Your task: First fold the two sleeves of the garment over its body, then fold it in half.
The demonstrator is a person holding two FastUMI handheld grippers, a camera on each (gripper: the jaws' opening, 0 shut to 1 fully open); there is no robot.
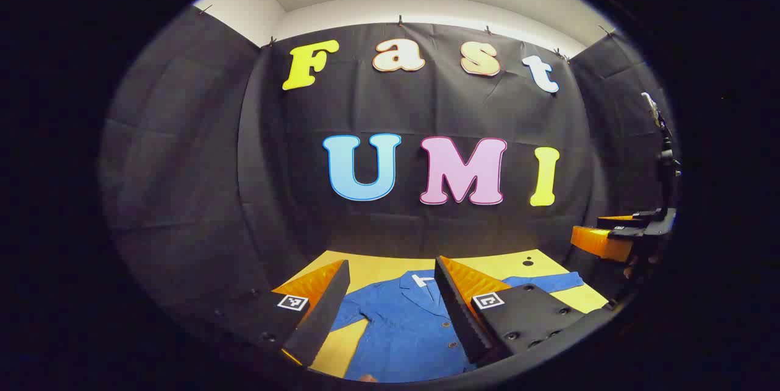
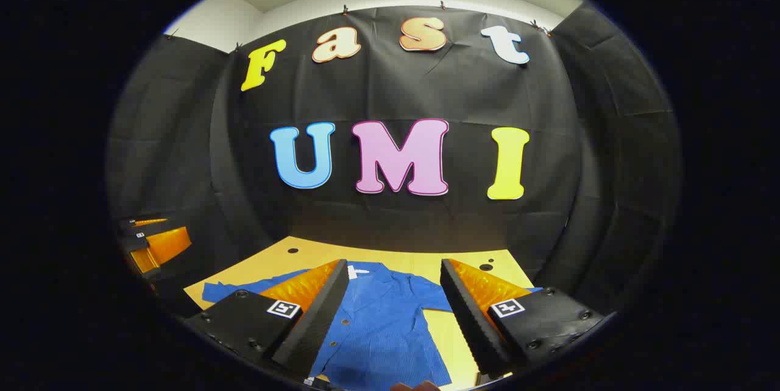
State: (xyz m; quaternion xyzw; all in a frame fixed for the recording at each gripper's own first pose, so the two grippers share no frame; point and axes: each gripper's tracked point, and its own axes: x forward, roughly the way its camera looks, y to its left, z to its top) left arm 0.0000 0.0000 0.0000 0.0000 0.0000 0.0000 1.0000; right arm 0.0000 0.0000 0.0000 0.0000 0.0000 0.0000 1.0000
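A blue button-up shirt (image 1: 402,324) lies flat on the yellow table (image 1: 378,269), collar toward the far wall, one sleeve (image 1: 545,282) spread out to the right. My left gripper (image 1: 393,275) hovers open above the shirt's upper body, nothing between its fingers. The right gripper view has the same shirt (image 2: 381,324) with its left sleeve (image 2: 244,288) stretched sideways. My right gripper (image 2: 395,272) is open over the collar area, holding nothing. The other gripper appears far off at the right edge (image 1: 615,236) of the left gripper view and at the left edge (image 2: 152,239) of the right gripper view.
The yellow table (image 2: 274,260) has small dark holes (image 2: 485,267) near its far corners and ends at the black cloth wall. A stand with a bracket (image 1: 661,135) rises at the right of the left gripper view.
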